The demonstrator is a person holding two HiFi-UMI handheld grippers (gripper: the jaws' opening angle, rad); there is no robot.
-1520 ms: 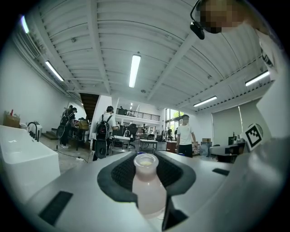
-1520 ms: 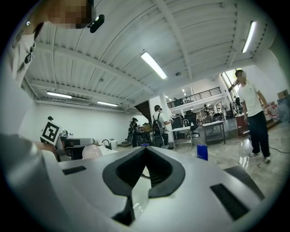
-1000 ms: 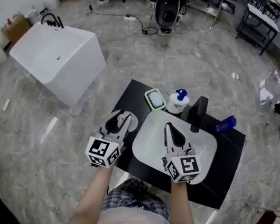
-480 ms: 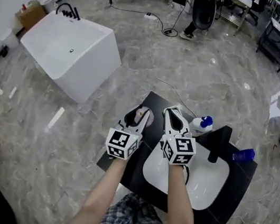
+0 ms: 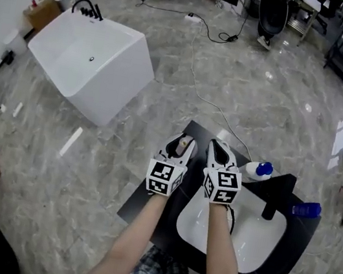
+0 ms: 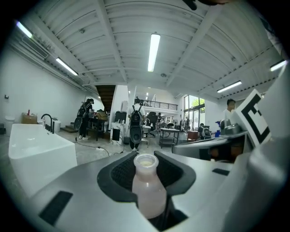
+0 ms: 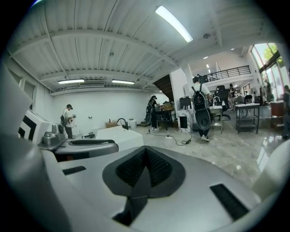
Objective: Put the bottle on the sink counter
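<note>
Left gripper (image 5: pixel 181 145): the fingers (image 6: pixel 118 174) stand partly apart and are clamped on the bottle (image 6: pixel 147 188). The ribbed black pads press on both sides of its body. The bottle is small, pale and translucent, with a wide neck and a whitish top. It stands upright between the pads, and its neck rises above them. In the head view, this gripper is over the far left part of the black worktop (image 5: pixel 145 208), just beside the sink (image 5: pixel 251 242). No view shows whether the base of the bottle touches the worktop.

Right gripper (image 5: pixel 222 150): the fingers (image 7: pixel 131 170) are closed together, pad against pad, with nothing between them. This gripper is just beside the left gripper, over the far edge of the sink. Both grippers point away from the person.

Worktop layout: the white sink is set in the middle of the black worktop. A black tap (image 5: pixel 269 209) stands at its far right rim. A white container with a blue cap (image 5: pixel 259 170) lies just beyond the right gripper. A blue object (image 5: pixel 307 208) is at the right end of the worktop.

Surroundings: a white bathtub (image 5: pixel 90 60) stands on the grey marbled floor (image 5: pixel 245 93), well apart from the worktop, to the far left.
</note>
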